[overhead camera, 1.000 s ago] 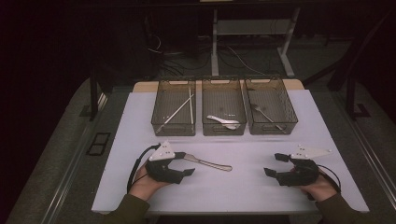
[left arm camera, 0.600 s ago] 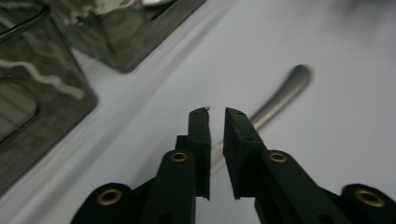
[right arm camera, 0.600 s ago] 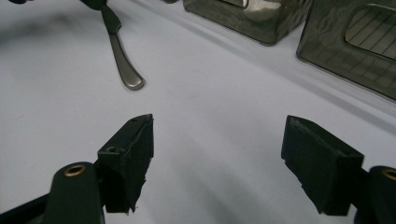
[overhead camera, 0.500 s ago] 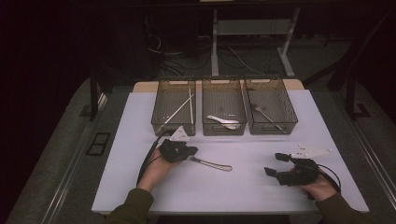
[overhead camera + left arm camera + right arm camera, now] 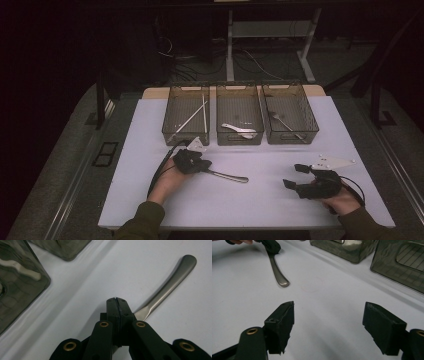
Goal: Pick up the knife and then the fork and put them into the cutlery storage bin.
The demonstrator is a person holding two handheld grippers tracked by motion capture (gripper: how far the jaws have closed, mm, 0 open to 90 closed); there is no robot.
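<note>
A metal utensil lies on the white mat, its handle pointing away from my left gripper. The left jaws stand pressed together with no gap, and in the left gripper view the utensil's neck runs under the right-hand jaw; its head is hidden. My right gripper rests at the right front of the mat, held by a hand. It is open with only bare mat between its fingers. The right gripper view has the utensil and the left gripper at top left.
Three dark mesh bins stand in a row at the back of the mat. The left bin holds chopsticks, the middle bin a white spoon, the right bin a fork. Bin corners stand close to the left gripper.
Over the last second my left gripper moved forward from the near left of the mat onto the utensil's near end, then stayed there. The utensil and the right gripper have not moved.
</note>
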